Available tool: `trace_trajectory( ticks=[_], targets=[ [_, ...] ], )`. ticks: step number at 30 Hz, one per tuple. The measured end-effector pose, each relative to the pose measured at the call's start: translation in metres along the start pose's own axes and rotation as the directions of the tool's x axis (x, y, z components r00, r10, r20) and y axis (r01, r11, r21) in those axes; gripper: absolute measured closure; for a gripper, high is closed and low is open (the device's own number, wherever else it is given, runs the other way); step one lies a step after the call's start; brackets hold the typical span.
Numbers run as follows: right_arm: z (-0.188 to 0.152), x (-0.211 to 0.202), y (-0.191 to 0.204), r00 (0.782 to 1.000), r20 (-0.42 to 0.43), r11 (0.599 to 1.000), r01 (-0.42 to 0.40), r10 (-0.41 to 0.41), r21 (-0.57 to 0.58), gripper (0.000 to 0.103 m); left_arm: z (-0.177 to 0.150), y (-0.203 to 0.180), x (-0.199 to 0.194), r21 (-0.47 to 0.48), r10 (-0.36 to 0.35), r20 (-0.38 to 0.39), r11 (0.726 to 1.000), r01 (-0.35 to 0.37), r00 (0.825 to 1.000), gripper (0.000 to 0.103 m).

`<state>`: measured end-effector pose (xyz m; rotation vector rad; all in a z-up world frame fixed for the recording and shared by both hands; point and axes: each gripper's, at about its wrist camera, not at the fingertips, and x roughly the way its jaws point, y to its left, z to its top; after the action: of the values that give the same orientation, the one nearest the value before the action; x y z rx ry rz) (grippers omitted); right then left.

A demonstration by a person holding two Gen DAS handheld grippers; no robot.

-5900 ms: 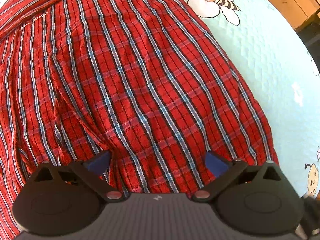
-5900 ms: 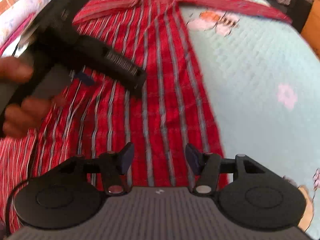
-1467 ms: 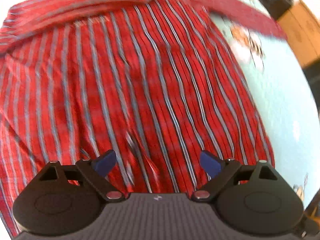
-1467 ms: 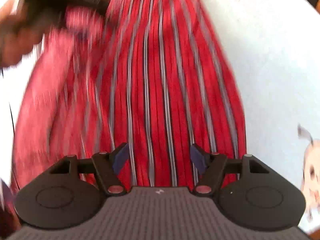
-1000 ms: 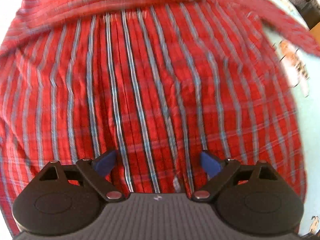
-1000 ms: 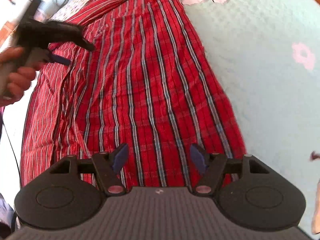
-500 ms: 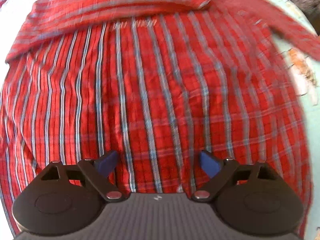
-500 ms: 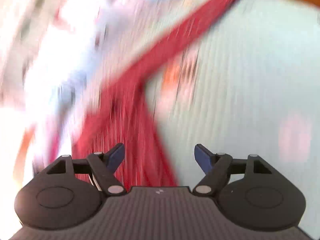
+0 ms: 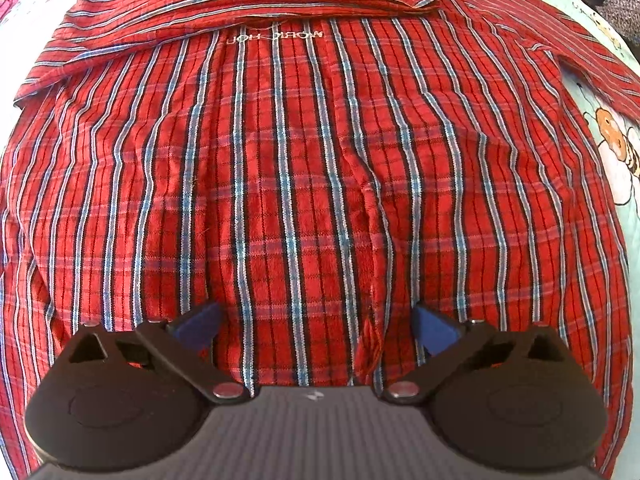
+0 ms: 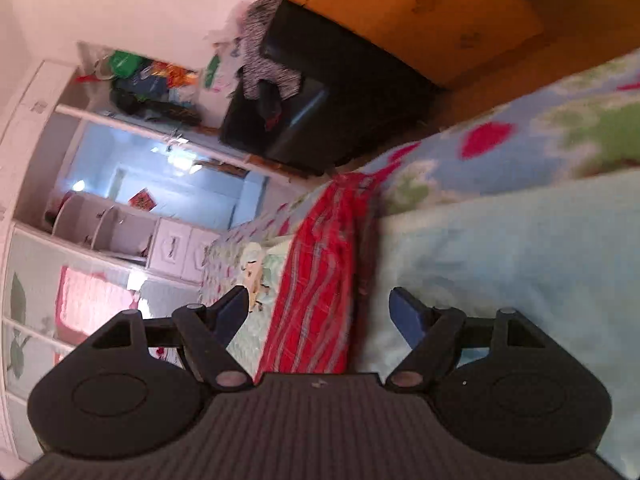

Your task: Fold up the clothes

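**A:** Your shirt [image 9: 304,168] is spread back-side up on the bed [image 9: 624,216], filling almost the whole left wrist view. The collar [image 9: 248,4] runs along the top of the frame, and one sleeve [image 9: 560,40] trails off to the upper right, toward the bee print [image 9: 616,140] on the pale cover.

**B:** And how will it handle?

**A:** I'd judge it light, thin woven cloth, soft and limp. It already ripples down the middle of the frame, so expect it to sag and drag where you lift it. It should not be slippery on that quilted cover.

**B:** Where do you want me to take hold?

**A:** Pinch at doubled cloth: a side seam, the shoulder seam at the upper right, or the hem near the bottom of the frame. A single layer in the middle will only bunch.

**B:** What are my tools doing?

**A:** Your left gripper [image 9: 316,320] sits low over the hem end, jaws spread wide, holding nothing. Your right gripper [image 10: 316,308] is tilted sideways, jaws also released, with a blurred strip of the shirt [image 10: 320,280] running up between them. I cannot tell whether they touch it. The wardrobe [image 10: 400,12] shows at the top of that frame.
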<state>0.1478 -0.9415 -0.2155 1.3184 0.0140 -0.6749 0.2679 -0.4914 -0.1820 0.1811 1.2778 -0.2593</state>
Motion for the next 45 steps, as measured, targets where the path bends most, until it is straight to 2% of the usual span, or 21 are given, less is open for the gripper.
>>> trace_trajectory(
  ticks=[3, 7, 10, 11, 12, 13, 19, 20, 23, 26, 29, 31, 32, 35, 36, 37, 39, 40, 42, 44, 45],
  targets=[
    [0.013, 0.010, 0.009, 1.000, -0.017, 0.999, 0.006, -0.007, -0.035, 0.025, -0.002, -0.004, 0.002, -0.002, 0.002, 0.008, 1.000, -0.002, 1.000, 0.000],
    [0.014, 0.027, 0.016, 0.999, -0.001, 0.996, 0.049, -0.049, -0.073, 0.025, -0.008, -0.005, 0.001, -0.004, 0.005, 0.021, 1.000, -0.005, 1.000, 0.000],
    [0.014, 0.040, 0.021, 0.997, 0.013, 0.991, 0.082, -0.081, -0.101, 0.033, -0.011, -0.005, 0.000, 0.000, -0.001, 0.028, 1.000, 0.001, 1.000, 0.000],
    [0.012, 0.043, 0.026, 0.994, 0.003, 0.983, 0.107, -0.108, -0.147, 0.050, -0.013, -0.004, -0.001, 0.001, -0.004, 0.030, 1.000, 0.004, 1.000, 0.000],
    [0.011, 0.046, 0.029, 0.992, -0.013, 0.977, 0.124, -0.129, -0.176, 0.084, -0.014, -0.003, -0.001, 0.004, -0.008, 0.034, 1.000, 0.008, 0.999, 0.000],
    [0.009, 0.048, 0.030, 0.989, -0.031, 0.971, 0.137, -0.145, -0.195, 0.099, -0.015, -0.002, -0.001, 0.008, -0.010, 0.039, 1.000, 0.010, 0.999, 0.000],
    [-0.018, 0.025, 0.085, 0.992, 0.015, 0.899, 0.123, -0.129, -0.420, 0.098, -0.013, 0.009, -0.001, 0.007, -0.040, 0.042, 0.999, 0.040, 0.998, 0.000],
    [-0.026, 0.021, 0.101, 0.994, 0.014, 0.886, 0.101, -0.106, -0.452, 0.098, -0.014, 0.014, -0.004, 0.001, -0.059, 0.047, 0.998, 0.059, 0.997, 0.000],
    [-0.058, 0.006, 0.155, 1.000, -0.003, 0.836, 0.015, -0.020, -0.548, 0.098, -0.018, 0.030, -0.016, -0.021, -0.129, 0.062, 0.991, 0.130, 0.990, 0.010],
    [-0.103, -0.011, 0.214, 0.995, -0.054, 0.765, -0.100, 0.084, -0.636, 0.098, -0.026, 0.057, -0.035, -0.040, -0.217, 0.078, 0.975, 0.220, 0.973, 0.011],
    [-0.172, -0.033, 0.273, 0.965, -0.170, 0.667, -0.260, 0.199, -0.698, 0.098, -0.035, 0.085, -0.056, -0.022, -0.234, 0.094, 0.971, 0.237, 0.968, 0.011],
    [-0.218, -0.048, 0.313, 0.931, -0.251, 0.588, -0.362, 0.264, -0.724, 0.098, -0.047, 0.103, -0.070, -0.008, -0.237, 0.103, 0.971, 0.239, 0.966, 0.011],
    [-0.249, -0.057, 0.328, 0.906, -0.305, 0.537, -0.421, 0.294, -0.731, 0.098, -0.050, 0.111, -0.076, -0.005, -0.237, 0.106, 0.971, 0.239, 0.966, 0.011],
    [-0.350, -0.078, 0.354, 0.813, -0.480, 0.353, -0.577, 0.329, -0.736, 0.098, -0.061, 0.138, -0.087, -0.013, -0.240, 0.117, 0.970, 0.243, 0.964, 0.011],
    [-0.388, -0.082, 0.355, 0.787, -0.534, 0.280, -0.612, 0.309, -0.740, 0.098, -0.064, 0.147, -0.089, -0.021, -0.242, 0.121, 0.969, 0.246, 0.963, 0.011],
    [-0.429, -0.085, 0.350, 0.775, -0.572, 0.195, -0.625, 0.270, -0.756, 0.098, -0.065, 0.155, -0.088, -0.030, -0.244, 0.119, 0.968, 0.249, 0.963, 0.011],
    [-0.511, -0.085, 0.328, 0.761, -0.627, 0.021, -0.638, 0.168, -0.769, 0.098, -0.068, 0.168, -0.082, -0.049, -0.239, 0.110, 0.968, 0.246, 0.965, 0.011],
    [-0.546, -0.078, 0.309, 0.761, -0.642, -0.031, -0.642, 0.094, -0.766, 0.098, -0.070, 0.175, -0.078, -0.059, -0.237, 0.106, 0.968, 0.244, 0.966, 0.011],
    [-0.604, -0.063, 0.271, 0.767, -0.640, -0.107, -0.642, -0.054, -0.760, 0.097, -0.076, 0.184, -0.073, -0.072, -0.230, 0.093, 0.969, 0.237, 0.969, 0.011],
    [-0.636, -0.058, 0.239, 0.782, -0.610, -0.178, -0.623, -0.130, -0.761, 0.096, -0.082, 0.193, -0.068, -0.086, -0.240, 0.076, 0.965, 0.246, 0.968, 0.011],
    [-0.643, -0.062, 0.231, 0.792, -0.597, -0.211, -0.610, -0.129, -0.764, 0.088, -0.083, 0.196, -0.066, -0.094, -0.250, 0.067, 0.962, 0.256, 0.966, 0.011]
  ],
)
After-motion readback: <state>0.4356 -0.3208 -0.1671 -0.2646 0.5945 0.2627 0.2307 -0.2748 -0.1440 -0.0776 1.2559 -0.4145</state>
